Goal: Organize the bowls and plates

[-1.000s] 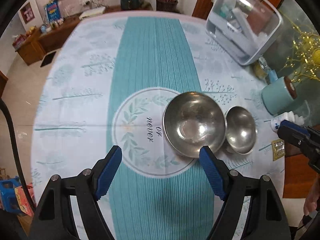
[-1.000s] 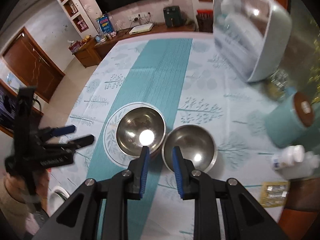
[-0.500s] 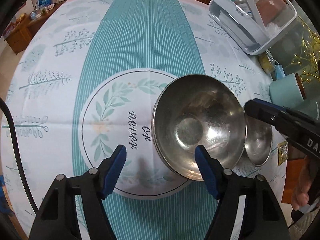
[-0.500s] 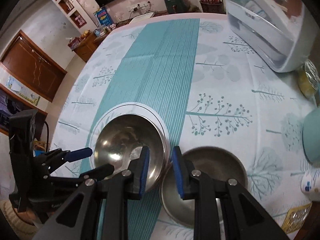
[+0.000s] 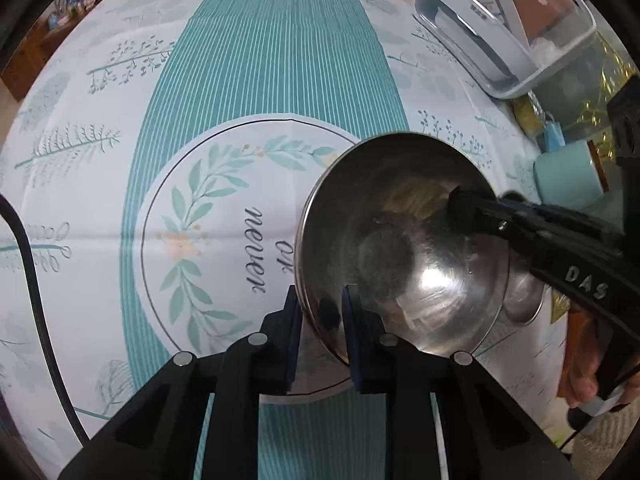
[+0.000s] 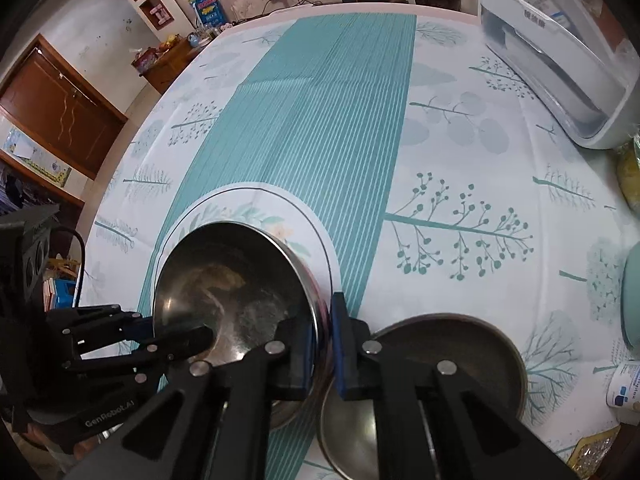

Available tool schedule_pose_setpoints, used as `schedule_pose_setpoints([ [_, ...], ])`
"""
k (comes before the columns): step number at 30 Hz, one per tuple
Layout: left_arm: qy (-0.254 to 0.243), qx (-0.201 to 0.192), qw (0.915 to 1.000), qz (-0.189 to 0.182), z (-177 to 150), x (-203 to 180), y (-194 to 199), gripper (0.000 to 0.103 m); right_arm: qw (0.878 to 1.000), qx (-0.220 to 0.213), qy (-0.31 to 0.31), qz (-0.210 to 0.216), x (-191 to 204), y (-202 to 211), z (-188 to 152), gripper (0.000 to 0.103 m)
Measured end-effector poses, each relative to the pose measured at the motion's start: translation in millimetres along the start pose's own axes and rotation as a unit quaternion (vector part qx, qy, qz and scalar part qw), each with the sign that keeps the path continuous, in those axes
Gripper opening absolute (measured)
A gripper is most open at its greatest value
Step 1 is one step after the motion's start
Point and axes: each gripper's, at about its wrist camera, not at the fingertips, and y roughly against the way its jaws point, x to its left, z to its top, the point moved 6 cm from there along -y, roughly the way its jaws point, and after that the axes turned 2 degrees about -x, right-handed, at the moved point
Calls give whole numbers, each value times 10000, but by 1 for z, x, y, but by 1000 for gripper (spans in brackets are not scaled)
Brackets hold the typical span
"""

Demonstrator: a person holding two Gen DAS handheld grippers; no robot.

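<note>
A large steel bowl stands on the round leaf print of the tablecloth, with a small steel bowl touching its right side. My left gripper straddles the large bowl's near-left rim; its jaws are closing, one pad outside and one inside, pressing the wall. The right gripper reaches in from the right and grips the opposite rim. In the right wrist view, my right gripper is shut on the large bowl's rim beside the small bowl. The left gripper holds the far-left rim.
A clear lidded storage box sits at the table's back right. A teal canister and a white bottle stand at the right edge. A hand holds the right gripper. A black cable hangs at the left.
Both grippers have dropped down to the large bowl. The left jaws went from wide apart to closed on its near rim, and the right jaws closed on its other rim.
</note>
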Motion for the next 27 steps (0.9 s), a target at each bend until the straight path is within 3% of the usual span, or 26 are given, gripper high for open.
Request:
schedule_pose_setpoints([
  [9,-75,56,9996,-253,-24,-1,46,16,9996,68,-81,277,19,32,-26,9],
  [27,-931,-54,9956,-72,-145,-51,176,17,9954,114,-340,892,62,145,-143,9],
])
